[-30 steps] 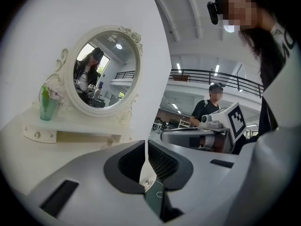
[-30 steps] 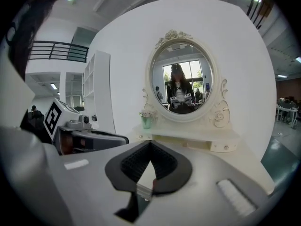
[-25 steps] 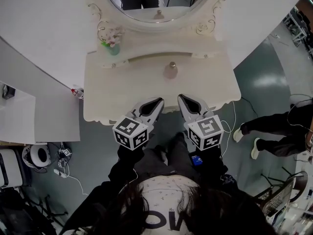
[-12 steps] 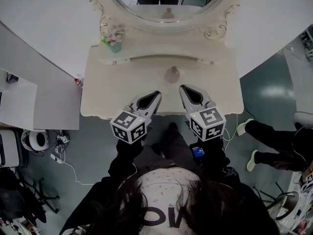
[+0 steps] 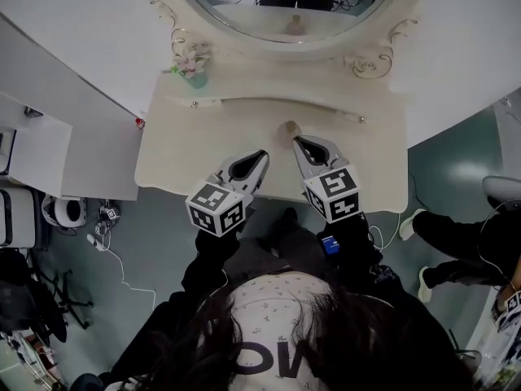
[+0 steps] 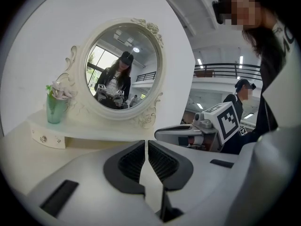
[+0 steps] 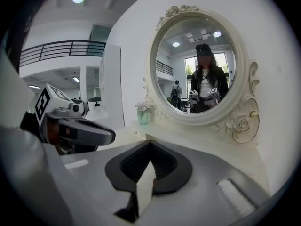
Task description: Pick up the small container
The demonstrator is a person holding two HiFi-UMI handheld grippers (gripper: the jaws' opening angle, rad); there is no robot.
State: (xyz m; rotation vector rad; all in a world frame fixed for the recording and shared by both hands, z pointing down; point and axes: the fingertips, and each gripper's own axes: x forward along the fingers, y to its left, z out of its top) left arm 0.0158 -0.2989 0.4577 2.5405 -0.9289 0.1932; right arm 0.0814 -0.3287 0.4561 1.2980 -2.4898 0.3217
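Cream-painted worktop [image 5: 175, 157], a dressing table set against the wall. It carries all the things, and the person stands at its front edge with both arms reaching over it.

Oval mirror [image 5: 244, 15] in a carved frame rises at the back, upright. It faces the person, so both gripper views catch their reflection in it.

Left tongs [image 5: 260, 154] are over the front part of the worktop, left of centre. The ribbed pads are pressed together with nothing between them. They sit a bit back from the other pair, probably just kept out of the way.

Right tongs [image 5: 296, 140] reach further in, aimed toward the mirror and slightly down. These are also closed at the tips and empty. They look like the pair meant for the pick, since they point straight at the target. My read is they must spread before they can take anything.

Green vase [image 5: 194, 76] with pale flowers stands upright on the raised back ledge, far left, well clear of both tongs.

Small container [image 5: 289, 127] is round and brownish with a cap. It stands upright on the worktop about mid-width, in front of the ledge and just past the right tongs' tips. Touching or a hair apart, I can't tell. It is not gripped and not lifted. Neither gripper view shows it clearly.
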